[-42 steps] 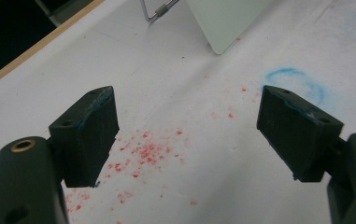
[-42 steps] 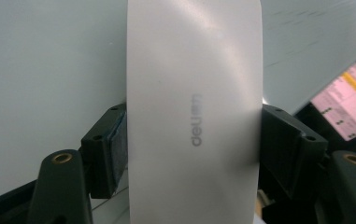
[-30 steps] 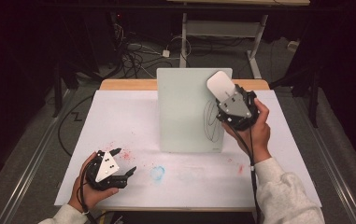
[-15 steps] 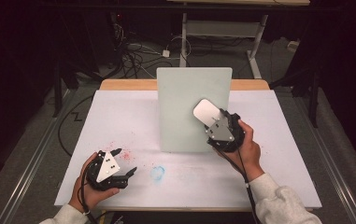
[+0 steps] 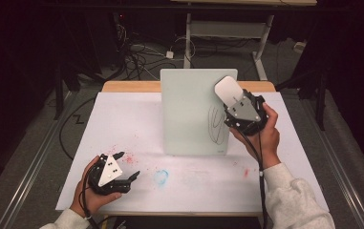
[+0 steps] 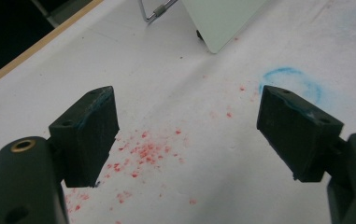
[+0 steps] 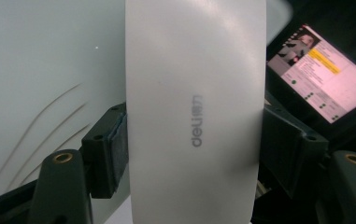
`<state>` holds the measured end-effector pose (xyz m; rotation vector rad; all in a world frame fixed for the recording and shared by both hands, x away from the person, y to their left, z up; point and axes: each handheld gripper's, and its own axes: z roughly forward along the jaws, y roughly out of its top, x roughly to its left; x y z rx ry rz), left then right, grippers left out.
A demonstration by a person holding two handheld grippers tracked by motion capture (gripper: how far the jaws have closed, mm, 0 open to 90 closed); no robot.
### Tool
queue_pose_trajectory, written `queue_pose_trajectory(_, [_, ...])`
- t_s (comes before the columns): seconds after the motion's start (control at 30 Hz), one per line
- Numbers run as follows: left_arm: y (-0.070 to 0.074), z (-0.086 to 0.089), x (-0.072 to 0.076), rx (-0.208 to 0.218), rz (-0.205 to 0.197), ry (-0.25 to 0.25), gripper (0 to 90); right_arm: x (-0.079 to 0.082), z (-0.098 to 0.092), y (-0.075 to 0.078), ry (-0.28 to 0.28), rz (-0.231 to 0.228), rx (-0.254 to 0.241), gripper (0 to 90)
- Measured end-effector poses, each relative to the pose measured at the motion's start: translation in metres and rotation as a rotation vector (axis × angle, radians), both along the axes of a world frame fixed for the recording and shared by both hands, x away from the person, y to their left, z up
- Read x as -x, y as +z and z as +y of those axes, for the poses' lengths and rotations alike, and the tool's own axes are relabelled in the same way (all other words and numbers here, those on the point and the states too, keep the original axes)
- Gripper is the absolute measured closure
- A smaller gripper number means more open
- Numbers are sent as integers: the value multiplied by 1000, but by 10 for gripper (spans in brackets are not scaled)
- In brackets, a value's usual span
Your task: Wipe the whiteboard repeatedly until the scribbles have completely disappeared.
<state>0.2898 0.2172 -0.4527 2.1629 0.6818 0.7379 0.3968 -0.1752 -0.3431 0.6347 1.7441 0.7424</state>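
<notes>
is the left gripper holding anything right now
No, the left gripper has its jaws wide apart above the white table cover, nothing between them.

I'm looking at a lab-like recording room: cables (image 5: pixel 139 59) are trailing across the dark floor (image 5: pixel 36 143) behind a paper-covered worktop (image 5: pixel 122 119).

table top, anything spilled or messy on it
Yes. Red specks lie scattered on the white table cover near the left hand-held gripper, with a smeared blue ring beside them. Both look like leftover marker residue.
</notes>
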Motion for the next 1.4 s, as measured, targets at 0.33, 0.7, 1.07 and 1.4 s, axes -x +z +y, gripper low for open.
queue_pose_trajectory(0.33, [0, -1, 0, -10, 5, 1, 198, 22, 14, -49, 64, 63, 77, 312])
queue_pose_trajectory(0.7, [0, -1, 0, -7, 4, 1, 198, 17, 11, -37, 38, 40, 4, 312])
queue_pose_trajectory(1.07, [-1, -1, 0, -11, 5, 0, 198, 20, 15, -46, 33, 52, -78, 313])
queue_pose_trajectory(1.4, [0, 0, 1, -8, 4, 2, 197, 36, 38, -83, -26, 77, -197, 312])
